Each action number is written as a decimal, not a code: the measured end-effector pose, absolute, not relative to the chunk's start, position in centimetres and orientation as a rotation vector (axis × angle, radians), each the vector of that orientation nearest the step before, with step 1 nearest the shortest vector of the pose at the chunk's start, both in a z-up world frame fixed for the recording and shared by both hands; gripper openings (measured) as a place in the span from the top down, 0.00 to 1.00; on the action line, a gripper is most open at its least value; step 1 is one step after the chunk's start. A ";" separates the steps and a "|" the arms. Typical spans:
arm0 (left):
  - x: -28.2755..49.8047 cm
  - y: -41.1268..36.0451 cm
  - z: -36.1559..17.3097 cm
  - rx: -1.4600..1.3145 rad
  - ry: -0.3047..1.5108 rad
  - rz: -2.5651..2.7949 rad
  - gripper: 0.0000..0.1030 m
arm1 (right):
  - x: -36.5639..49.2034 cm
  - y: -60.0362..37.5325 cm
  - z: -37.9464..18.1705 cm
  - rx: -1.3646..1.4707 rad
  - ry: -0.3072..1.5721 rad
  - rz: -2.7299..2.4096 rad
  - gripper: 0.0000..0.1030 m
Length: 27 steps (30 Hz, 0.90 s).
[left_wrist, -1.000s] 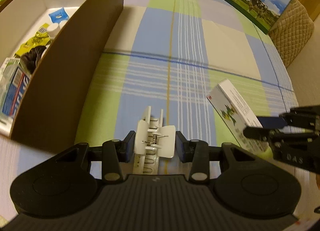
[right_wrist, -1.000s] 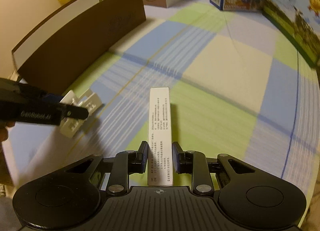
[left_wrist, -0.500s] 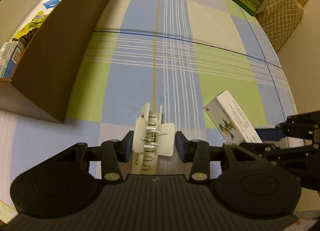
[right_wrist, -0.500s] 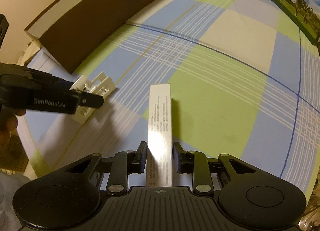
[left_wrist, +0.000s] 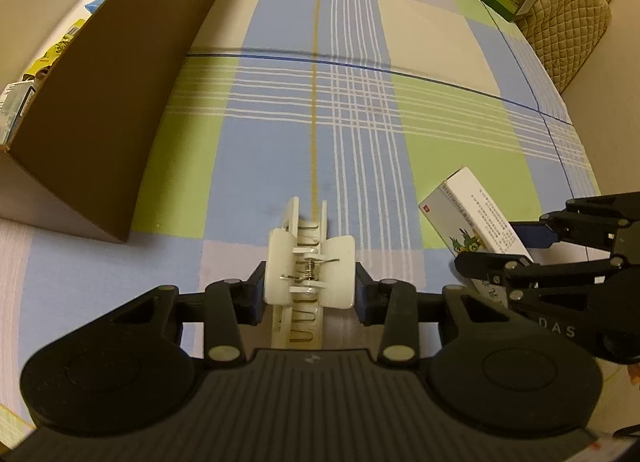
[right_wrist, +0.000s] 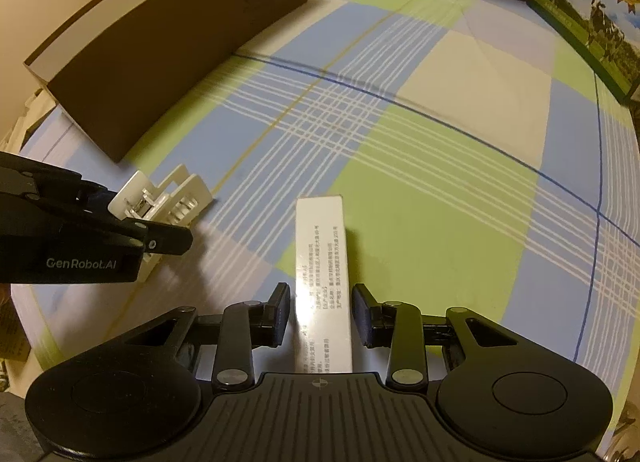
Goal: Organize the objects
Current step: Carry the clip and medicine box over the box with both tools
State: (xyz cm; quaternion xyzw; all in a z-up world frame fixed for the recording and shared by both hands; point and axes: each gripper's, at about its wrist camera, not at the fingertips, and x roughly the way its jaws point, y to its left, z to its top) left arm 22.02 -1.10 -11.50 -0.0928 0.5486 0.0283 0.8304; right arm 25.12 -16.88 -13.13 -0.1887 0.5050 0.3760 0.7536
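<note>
White plastic hair clip (left_wrist: 310, 262) sits clamped between the pads of the left hand-held gripper (left_wrist: 310, 282), low over a checked blue, green and cream cloth (left_wrist: 360, 122) covering the surface. The jaws are closing on the clip. To its right, the right hand-held gripper (right_wrist: 320, 314) straddles a narrow white carton (right_wrist: 322, 282), with a sliver of gap showing on each side. A brown cardboard box (left_wrist: 100, 102) stands at left.

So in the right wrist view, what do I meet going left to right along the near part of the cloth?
Left gripper → white hair claw clip → white carton between the right gripper pads → bare checked cloth.
</note>
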 end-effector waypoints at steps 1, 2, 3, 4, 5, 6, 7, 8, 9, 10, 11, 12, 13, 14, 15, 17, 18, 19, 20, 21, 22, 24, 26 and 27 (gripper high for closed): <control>22.0 -1.1 -11.5 -0.195 1.161 0.061 0.66 | 25.0 -16.8 -13.1 -0.418 1.097 0.820 0.78; 21.8 -1.1 -11.4 -0.195 1.157 0.059 0.66 | 24.9 -16.8 -13.1 -0.419 1.094 0.820 0.78; 21.7 -1.1 -11.4 -0.195 1.156 0.057 0.66 | 24.9 -16.8 -13.0 -0.413 1.095 0.820 0.78; 21.6 -1.0 -11.3 -0.195 1.154 0.056 0.66 | 24.8 -16.8 -12.9 -0.409 1.099 0.823 0.78; 21.5 -1.0 -11.3 -0.195 1.152 0.055 0.66 | 24.7 -16.8 -12.9 -0.408 1.100 0.823 0.78; 21.4 -1.0 -11.2 -0.194 1.152 0.054 0.66 | 24.5 -16.8 -12.9 -0.408 1.099 0.822 0.78; 21.2 -0.9 -11.2 -0.194 1.151 0.055 0.66 | 24.4 -16.8 -12.8 -0.408 1.099 0.823 0.78; 21.1 -0.8 -11.1 -0.194 1.150 0.055 0.66 | 24.2 -16.8 -12.7 -0.405 1.099 0.824 0.78; 20.9 -0.8 -11.0 -0.195 1.147 0.055 0.66 | 24.1 -16.8 -12.6 -0.401 1.100 0.826 0.78; 20.8 -0.7 -10.9 -0.197 1.144 0.055 0.66 | 23.9 -16.8 -12.4 -0.398 1.100 0.828 0.78; 20.6 -0.6 -10.8 -0.198 1.141 0.055 0.66 | 23.8 -16.8 -12.3 -0.396 1.100 0.831 0.78; 20.4 -0.5 -10.7 -0.197 1.138 0.055 0.66 | 23.7 -16.7 -12.2 -0.393 1.098 0.834 0.78; 20.3 -0.5 -10.6 -0.195 1.138 0.057 0.66 | 23.5 -16.7 -12.0 -0.392 1.096 0.838 0.78; 20.1 -0.4 -10.6 -0.194 1.139 0.059 0.66 | 23.3 -16.6 -11.8 -0.391 1.093 0.841 0.78; 19.9 -0.4 -10.5 -0.194 1.141 0.061 0.66 | 23.2 -16.5 -11.6 -0.388 1.090 0.844 0.78; 19.6 -0.2 -10.4 -0.197 1.140 0.064 0.66 | 22.9 -16.4 -11.3 -0.384 1.086 0.851 0.78; 19.3 -0.1 -10.4 -0.199 1.139 0.067 0.66 | 22.8 -16.4 -11.1 -0.381 1.084 0.854 0.78; 19.1 0.0 -10.3 -0.201 1.137 0.069 0.66 | 22.6 -16.4 -11.0 -0.379 1.083 0.858 0.78; 19.0 0.1 -10.2 -0.203 1.135 0.072 0.66 | 22.5 -16.3 -10.9 -0.378 1.082 0.862 0.78; 18.8 0.3 -10.0 -0.206 1.132 0.075 0.66 | 22.4 -16.3 -10.8 -0.377 1.081 0.865 0.78; 18.6 0.4 -9.9 -0.207 1.130 0.078 0.66 | 22.2 -16.2 -10.6 -0.375 1.080 0.868 0.78; 18.2 0.6 -9.6 -0.212 1.122 0.083 0.66 | 22.0 -16.2 -10.4 -0.372 1.080 0.877 0.78; 17.9 0.9 -9.3 -0.215 1.114 0.087 0.66 | 21.7 -16.1 -10.1 -0.368 1.079 0.886 0.78; 17.7 1.0 -9.1 -0.216 1.110 0.088 0.66 | 21.6 -16.0 -10.0 -0.367 1.078 0.891 0.78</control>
